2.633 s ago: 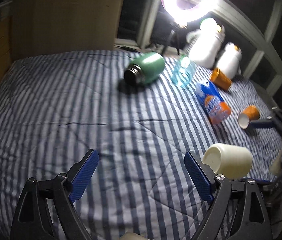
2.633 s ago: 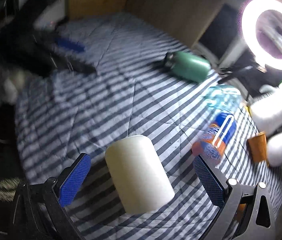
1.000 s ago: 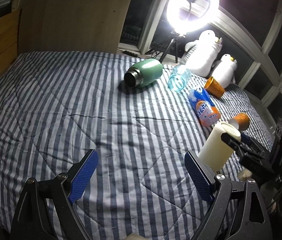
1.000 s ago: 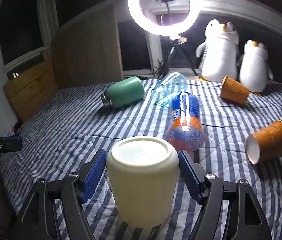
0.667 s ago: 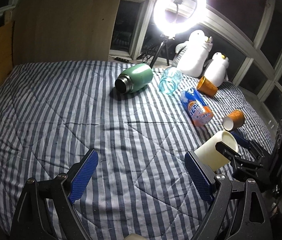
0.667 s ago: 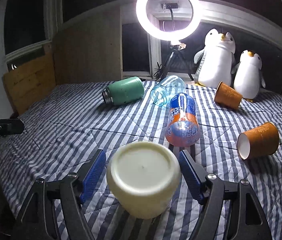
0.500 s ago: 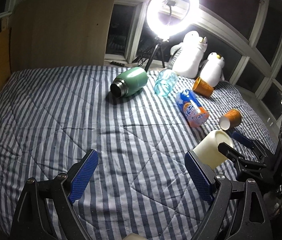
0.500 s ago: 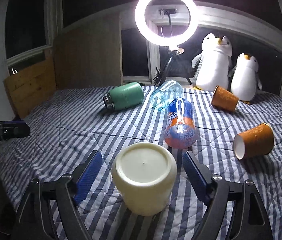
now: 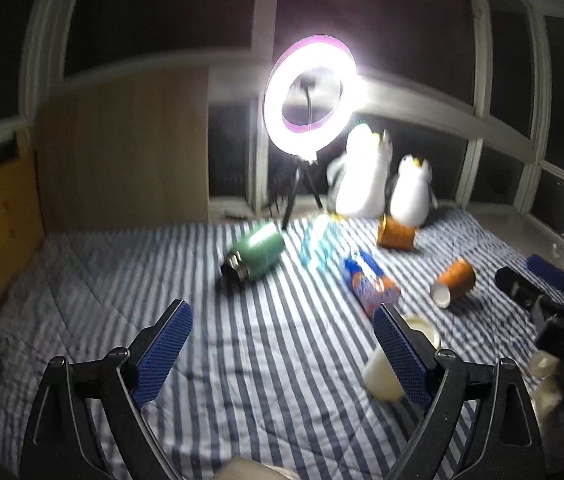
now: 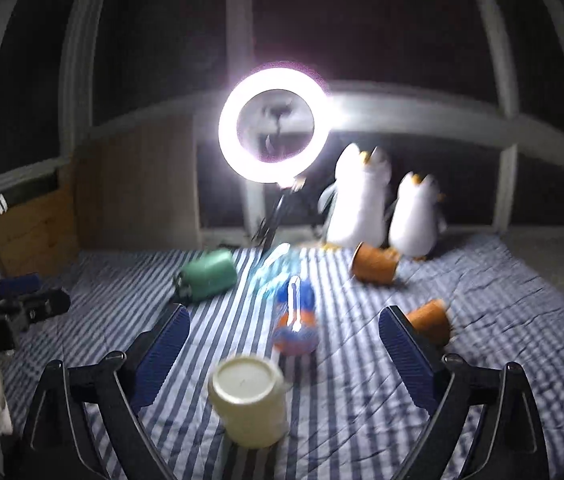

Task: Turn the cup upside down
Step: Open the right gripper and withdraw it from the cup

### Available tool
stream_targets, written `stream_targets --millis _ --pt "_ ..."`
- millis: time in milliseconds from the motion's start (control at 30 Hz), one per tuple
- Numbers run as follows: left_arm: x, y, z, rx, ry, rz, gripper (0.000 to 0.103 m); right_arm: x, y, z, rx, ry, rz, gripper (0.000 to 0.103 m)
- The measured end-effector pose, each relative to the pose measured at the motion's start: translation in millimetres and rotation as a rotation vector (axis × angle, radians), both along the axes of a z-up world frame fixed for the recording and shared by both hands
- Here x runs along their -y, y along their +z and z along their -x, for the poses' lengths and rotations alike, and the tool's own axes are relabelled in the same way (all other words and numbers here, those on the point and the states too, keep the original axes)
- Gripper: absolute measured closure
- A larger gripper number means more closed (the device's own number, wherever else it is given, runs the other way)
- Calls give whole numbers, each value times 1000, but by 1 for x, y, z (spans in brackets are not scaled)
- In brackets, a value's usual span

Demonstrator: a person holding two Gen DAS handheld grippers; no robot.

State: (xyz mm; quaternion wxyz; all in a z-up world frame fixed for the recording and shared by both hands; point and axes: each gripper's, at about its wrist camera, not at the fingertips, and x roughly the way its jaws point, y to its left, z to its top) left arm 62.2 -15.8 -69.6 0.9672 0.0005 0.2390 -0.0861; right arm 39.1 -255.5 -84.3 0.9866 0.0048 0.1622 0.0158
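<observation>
cream plastic cup (image 10: 248, 400) is seen base-up on the striped bedspread (image 10: 482, 360) near its front edge, so the flip is judged done; right gripper (image 10: 284, 354) and left gripper (image 9: 282, 354) are held spread, clasping nothing.

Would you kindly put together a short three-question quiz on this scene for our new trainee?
1. True or false: the right gripper is clamped on the cream cup.
2. Which end of the cream cup faces up? A) open mouth B) closed base
3. Fill in: the green bottle lies on its ____ on the striped bedspread.

Key: 1. False; the jaws stand open, apart from the cup. 2. B; it stands upside down on the bedspread. 3. side. The left gripper is open too.
</observation>
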Motion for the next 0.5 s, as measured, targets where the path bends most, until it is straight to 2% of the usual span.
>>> stream_targets --millis 200,333,500 --pt "9 33 34 213 72 -43 4 -1 30 18 87 -68 -19 5" --pt "10 47 51 283 86 -52 2 -2 40 27 119 -92 -28 5" --pt "10 54 60 299 84 -49 1 -2 47 33 137 -128 -12 4"
